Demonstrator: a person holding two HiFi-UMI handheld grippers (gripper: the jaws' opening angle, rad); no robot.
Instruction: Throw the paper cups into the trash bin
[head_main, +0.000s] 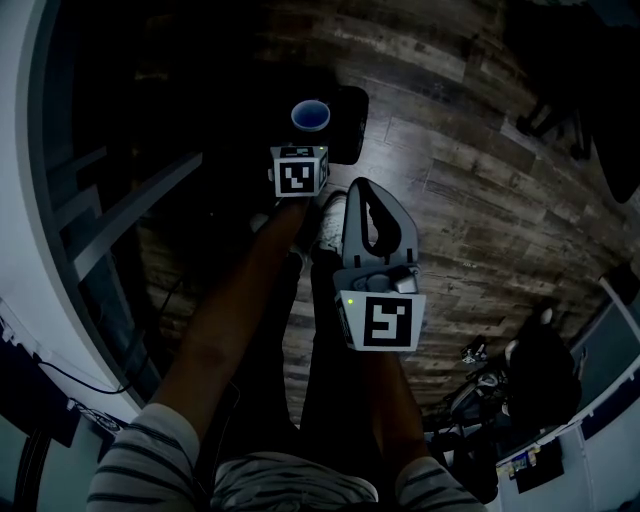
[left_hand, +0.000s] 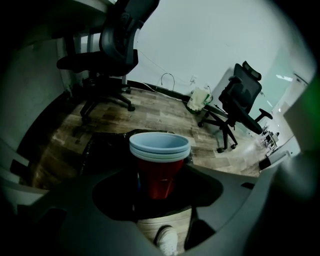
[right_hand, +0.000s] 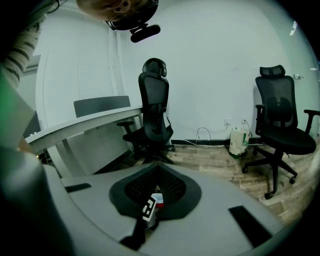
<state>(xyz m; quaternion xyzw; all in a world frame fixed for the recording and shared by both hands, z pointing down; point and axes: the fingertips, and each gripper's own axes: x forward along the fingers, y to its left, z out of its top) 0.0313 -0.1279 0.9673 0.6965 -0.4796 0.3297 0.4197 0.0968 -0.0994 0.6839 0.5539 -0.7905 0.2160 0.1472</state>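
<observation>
The left gripper (left_hand: 159, 175) is clamped wide on the cups (left_hand: 160, 150), which are held over the bin (left_hand: 107, 142) on the floor, not yet dropped. The right gripper (head_main: 356, 190), nearer and to the right, is closed on nothing. Only the release is judged to be left.

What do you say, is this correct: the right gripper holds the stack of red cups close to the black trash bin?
Not quite. It is the left gripper that holds the stack of red cups close to the black trash bin. The left gripper view shows the stack between its jaws.
</observation>
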